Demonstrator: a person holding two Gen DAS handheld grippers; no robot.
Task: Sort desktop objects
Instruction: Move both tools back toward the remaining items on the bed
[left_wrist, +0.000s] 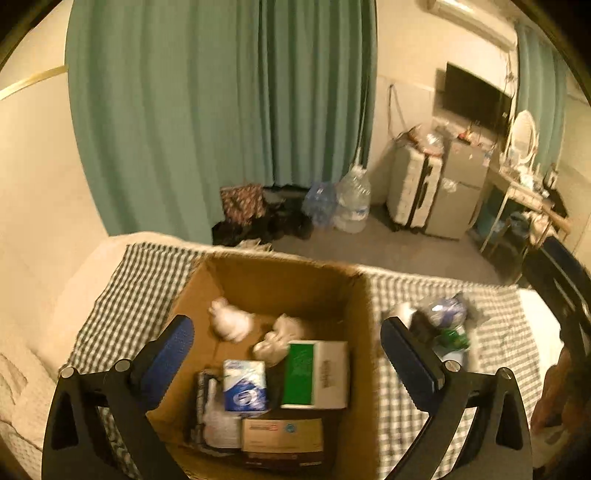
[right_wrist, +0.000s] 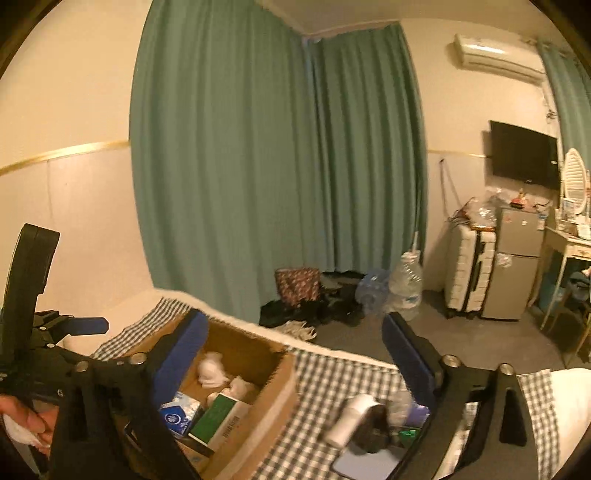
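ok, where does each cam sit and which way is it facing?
Left wrist: on the left gripper, looking down into the box; both its open fingers show.
Right wrist: on the right gripper, aimed flatter over the bed toward the curtain; its open fingers, the left gripper and a hand show.
Shared: box, curtain, suitcase.

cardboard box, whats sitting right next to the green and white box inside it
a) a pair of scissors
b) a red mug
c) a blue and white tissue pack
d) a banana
c: in the left wrist view the cardboard box holds the green and white box, and a blue and white tissue pack lies just to its left; no mug, scissors or banana shows in it.
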